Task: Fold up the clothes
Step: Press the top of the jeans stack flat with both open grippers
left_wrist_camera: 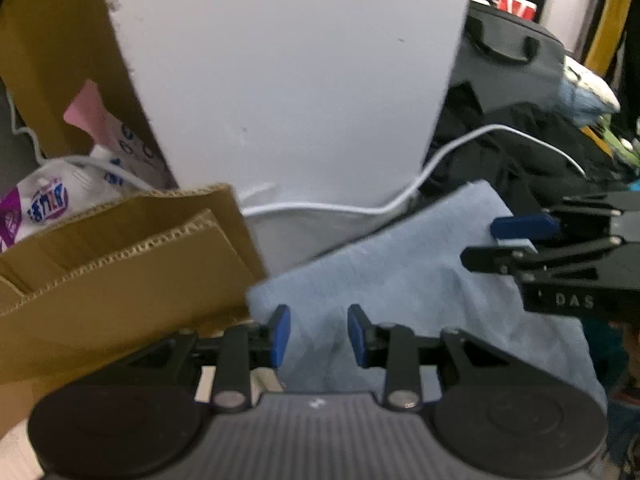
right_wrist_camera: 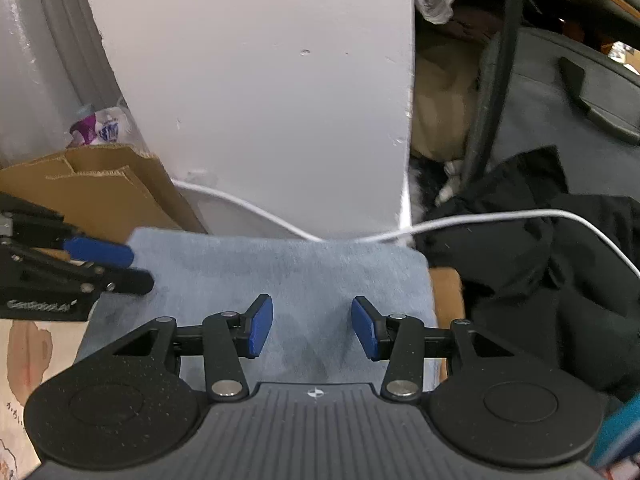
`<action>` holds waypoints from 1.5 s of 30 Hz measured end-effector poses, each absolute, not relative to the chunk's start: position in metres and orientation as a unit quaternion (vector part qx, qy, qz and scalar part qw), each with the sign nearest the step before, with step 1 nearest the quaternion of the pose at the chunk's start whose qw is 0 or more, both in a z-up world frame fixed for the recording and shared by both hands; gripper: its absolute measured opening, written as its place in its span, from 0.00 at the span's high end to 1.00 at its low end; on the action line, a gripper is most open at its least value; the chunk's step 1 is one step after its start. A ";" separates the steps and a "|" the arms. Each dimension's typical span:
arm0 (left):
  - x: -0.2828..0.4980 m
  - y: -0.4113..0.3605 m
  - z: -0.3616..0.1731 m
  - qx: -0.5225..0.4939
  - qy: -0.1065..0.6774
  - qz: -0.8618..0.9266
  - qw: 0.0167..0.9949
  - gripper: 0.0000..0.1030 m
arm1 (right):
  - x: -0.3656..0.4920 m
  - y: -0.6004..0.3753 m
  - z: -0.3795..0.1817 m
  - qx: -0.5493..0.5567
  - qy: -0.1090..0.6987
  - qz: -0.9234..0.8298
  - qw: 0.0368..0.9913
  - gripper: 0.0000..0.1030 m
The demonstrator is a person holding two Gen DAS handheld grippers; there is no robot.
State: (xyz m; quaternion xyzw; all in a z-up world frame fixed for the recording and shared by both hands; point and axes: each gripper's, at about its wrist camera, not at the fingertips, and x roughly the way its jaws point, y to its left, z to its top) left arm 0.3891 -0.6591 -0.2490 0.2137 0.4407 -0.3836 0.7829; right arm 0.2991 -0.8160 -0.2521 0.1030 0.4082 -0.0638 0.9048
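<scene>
A light blue cloth [left_wrist_camera: 420, 280] [right_wrist_camera: 280, 268] lies folded flat, its far edge against the foot of a white pillar. In the left wrist view my left gripper [left_wrist_camera: 319, 332] hangs over the cloth's left part, jaws apart, with only the flat fabric showing below the gap. My right gripper [right_wrist_camera: 312, 326] stands open over the middle of the cloth and holds nothing. Each wrist view catches the other tool from the side: the right gripper [left_wrist_camera: 508, 242] at the cloth's right edge, the left gripper [right_wrist_camera: 120, 266] at its left corner.
A brown cardboard box [left_wrist_camera: 120, 272] [right_wrist_camera: 92, 188] with packets inside abuts the cloth's left side. The white pillar [left_wrist_camera: 280, 80] rises behind. A white cable [right_wrist_camera: 480, 220] crosses the cloth's far edge. Black garments [right_wrist_camera: 540, 280] and a grey bag [right_wrist_camera: 560, 120] crowd the right.
</scene>
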 end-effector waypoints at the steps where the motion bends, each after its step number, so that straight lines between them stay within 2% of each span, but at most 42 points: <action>1: 0.393 -0.659 -0.251 0.207 0.443 -0.382 0.784 0.69 | 0.303 -0.815 -0.253 0.099 0.406 -0.061 0.906 0.51; 4: 0.399 -0.661 -0.256 0.205 0.444 -0.374 0.788 0.72 | 0.314 -0.811 -0.254 0.089 0.407 -0.050 0.908 0.55; 6: 0.400 -0.663 -0.259 0.211 0.440 -0.371 0.790 0.72 | 0.321 -0.809 -0.255 0.085 0.414 -0.042 0.905 0.73; 7: 0.399 -0.663 -0.258 0.211 0.440 -0.370 0.791 0.72 | 0.324 -0.809 -0.256 0.083 0.417 -0.044 0.904 0.77; 10: 0.396 -0.657 -0.249 0.198 0.445 -0.373 0.790 0.72 | 0.334 -0.813 -0.259 0.095 0.428 -0.044 0.898 0.78; 13: 0.381 -0.649 -0.242 0.188 0.453 -0.390 0.779 0.72 | 0.327 -0.812 -0.248 0.099 0.417 -0.043 0.902 0.76; 17: 0.359 -0.640 -0.240 0.194 0.457 -0.410 0.765 0.72 | 0.305 -0.800 -0.243 0.092 0.408 -0.029 0.908 0.55; 19: 0.353 -0.637 -0.246 0.202 0.462 -0.411 0.759 0.72 | 0.296 -0.791 -0.252 0.085 0.418 -0.023 0.904 0.55; 24: 0.352 -0.632 -0.264 0.211 0.466 -0.405 0.758 0.71 | 0.281 -0.785 -0.272 0.104 0.424 -0.017 0.900 0.45; 35: 0.356 -0.619 -0.274 0.204 0.467 -0.407 0.758 0.71 | 0.257 -0.768 -0.276 0.107 0.445 -0.023 0.889 0.42; 45: 0.308 -0.600 -0.268 0.199 0.448 -0.403 0.773 0.75 | 0.226 -0.736 -0.274 0.110 0.487 -0.042 0.866 0.43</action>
